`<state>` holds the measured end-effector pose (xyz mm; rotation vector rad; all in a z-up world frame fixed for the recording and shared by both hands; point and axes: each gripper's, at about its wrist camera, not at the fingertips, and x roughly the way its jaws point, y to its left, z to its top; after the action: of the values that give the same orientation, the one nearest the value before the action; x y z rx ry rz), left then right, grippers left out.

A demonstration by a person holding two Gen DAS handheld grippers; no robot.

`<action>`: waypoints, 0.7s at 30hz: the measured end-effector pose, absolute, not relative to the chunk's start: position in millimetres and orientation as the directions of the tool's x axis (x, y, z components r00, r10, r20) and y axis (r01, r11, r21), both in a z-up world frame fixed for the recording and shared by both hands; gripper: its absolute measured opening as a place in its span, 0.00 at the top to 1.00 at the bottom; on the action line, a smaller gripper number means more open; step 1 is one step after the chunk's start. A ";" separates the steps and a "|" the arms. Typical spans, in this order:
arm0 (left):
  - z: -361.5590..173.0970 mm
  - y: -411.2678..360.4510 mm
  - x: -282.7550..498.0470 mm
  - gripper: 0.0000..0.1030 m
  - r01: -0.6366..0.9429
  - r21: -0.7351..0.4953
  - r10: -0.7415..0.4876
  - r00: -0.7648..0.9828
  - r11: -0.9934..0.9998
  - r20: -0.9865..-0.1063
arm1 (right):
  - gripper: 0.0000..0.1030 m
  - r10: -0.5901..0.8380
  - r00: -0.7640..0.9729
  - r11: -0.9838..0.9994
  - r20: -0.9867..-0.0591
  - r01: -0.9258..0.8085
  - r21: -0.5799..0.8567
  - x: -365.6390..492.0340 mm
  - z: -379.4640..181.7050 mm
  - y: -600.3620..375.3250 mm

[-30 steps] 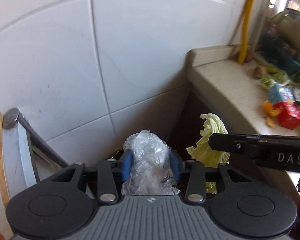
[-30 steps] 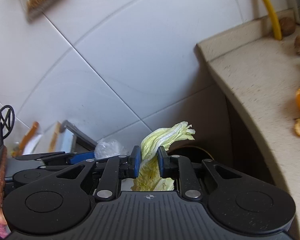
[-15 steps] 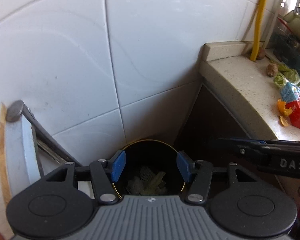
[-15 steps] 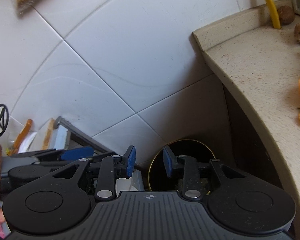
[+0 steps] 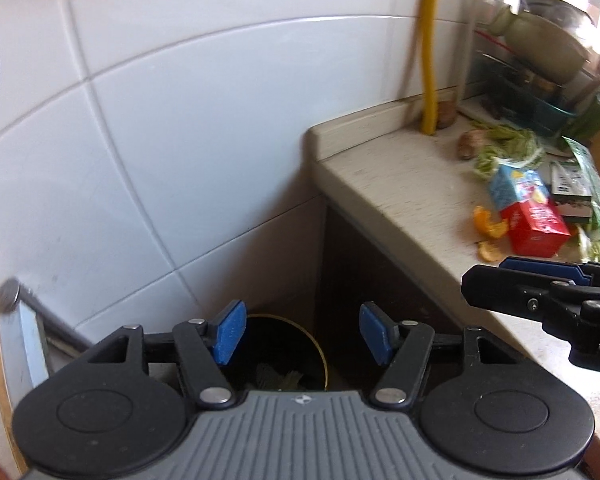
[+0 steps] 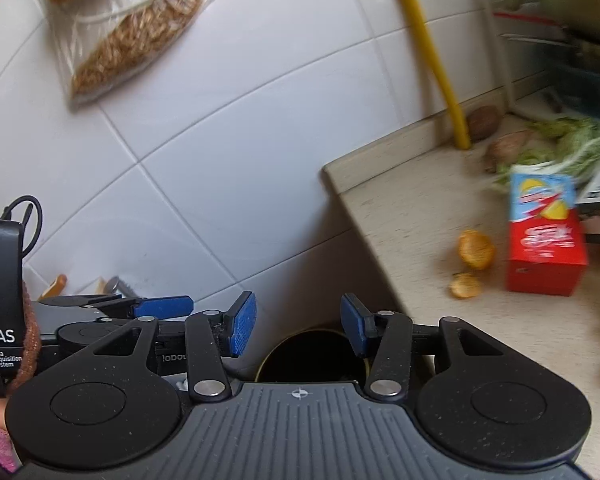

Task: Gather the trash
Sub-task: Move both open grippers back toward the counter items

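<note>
- The left gripper (image 5: 302,334) hovered above the dark bin (image 5: 292,360), its fingers apart and empty.
- The right gripper (image 6: 298,324) likewise stood spread, holding nothing.
- Scraps lay inside the bin.
- Orange peel (image 6: 476,249) and a red carton (image 6: 546,252) sat on the worktop (image 6: 412,208), far right.

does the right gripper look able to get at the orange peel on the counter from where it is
Probably yes. The right gripper is open and empty, and the orange peel lies on bare counter near the edge, with only the red carton close beside it.
</note>
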<state>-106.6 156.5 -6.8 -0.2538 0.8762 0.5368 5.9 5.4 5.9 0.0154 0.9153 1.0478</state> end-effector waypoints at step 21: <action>28.5 -10.2 -13.2 0.32 -0.190 0.161 0.247 0.648 0.968 -0.720 | 0.41 0.537 0.588 0.817 -0.605 -0.540 0.201 38.1 54.6 -159.8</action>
<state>-13.2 -10.2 28.5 0.0735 0.8289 0.2490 38.1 -159.8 54.6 -0.0045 0.7027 0.6276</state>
